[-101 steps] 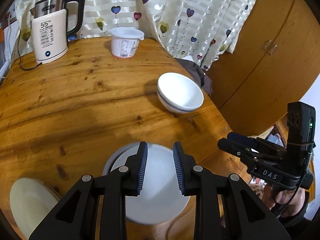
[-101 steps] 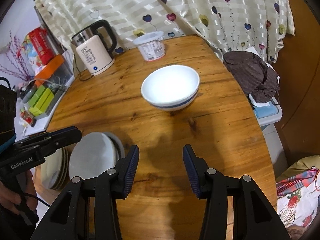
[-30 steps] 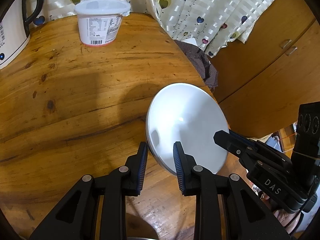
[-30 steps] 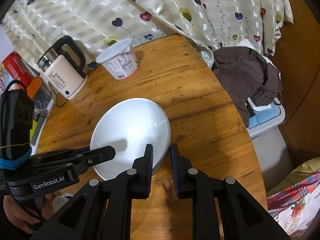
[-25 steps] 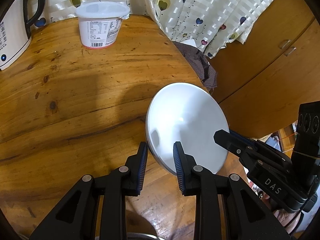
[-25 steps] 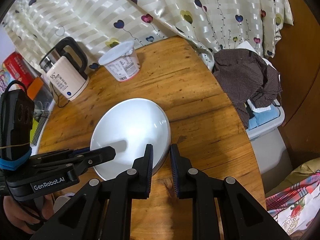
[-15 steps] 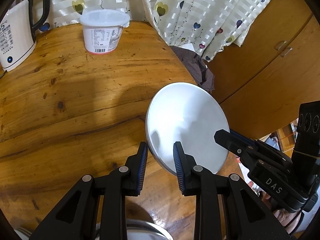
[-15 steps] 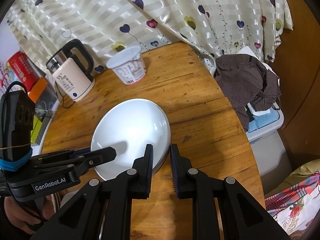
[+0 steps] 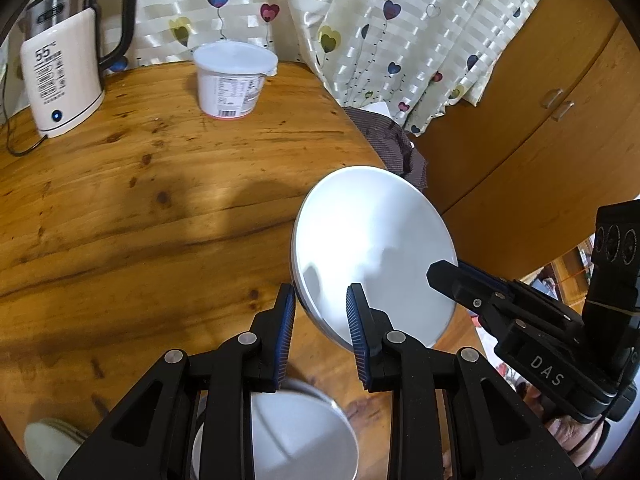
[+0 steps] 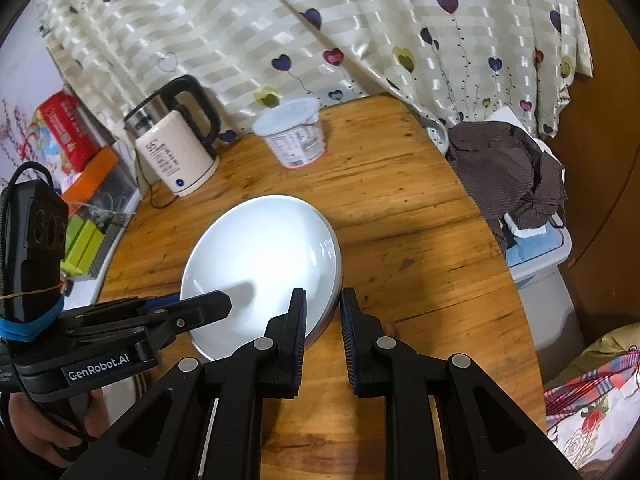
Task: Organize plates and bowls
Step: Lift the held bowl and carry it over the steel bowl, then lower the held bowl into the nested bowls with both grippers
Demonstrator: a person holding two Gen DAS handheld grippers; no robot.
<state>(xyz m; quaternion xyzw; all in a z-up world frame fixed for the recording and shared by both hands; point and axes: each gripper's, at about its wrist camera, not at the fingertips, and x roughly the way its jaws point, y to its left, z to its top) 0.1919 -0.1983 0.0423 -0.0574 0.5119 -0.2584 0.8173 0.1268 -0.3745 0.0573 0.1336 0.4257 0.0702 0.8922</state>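
Left wrist view: nearest, a stack of plates [image 9: 304, 436] waits on the counter [image 9: 132, 208]. Left gripper [image 9: 320, 316] and right gripper [image 10: 322, 316] each have their fingers pinched narrowly on opposite rims of the white bowl [image 9: 372, 252], carried above the wood. Next it probably needs lowering level somewhere sensible. Farther off stand a tub [image 9: 234, 78], a kettle [image 9: 64, 68] and a curtain [image 10: 320, 20].

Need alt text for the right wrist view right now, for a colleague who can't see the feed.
Both grippers hold a white bowl above a round wooden table: the right gripper pinches its near rim, the left gripper its left edge. Behind stand an electric kettle, a lidded white tub and a heart-print curtain.
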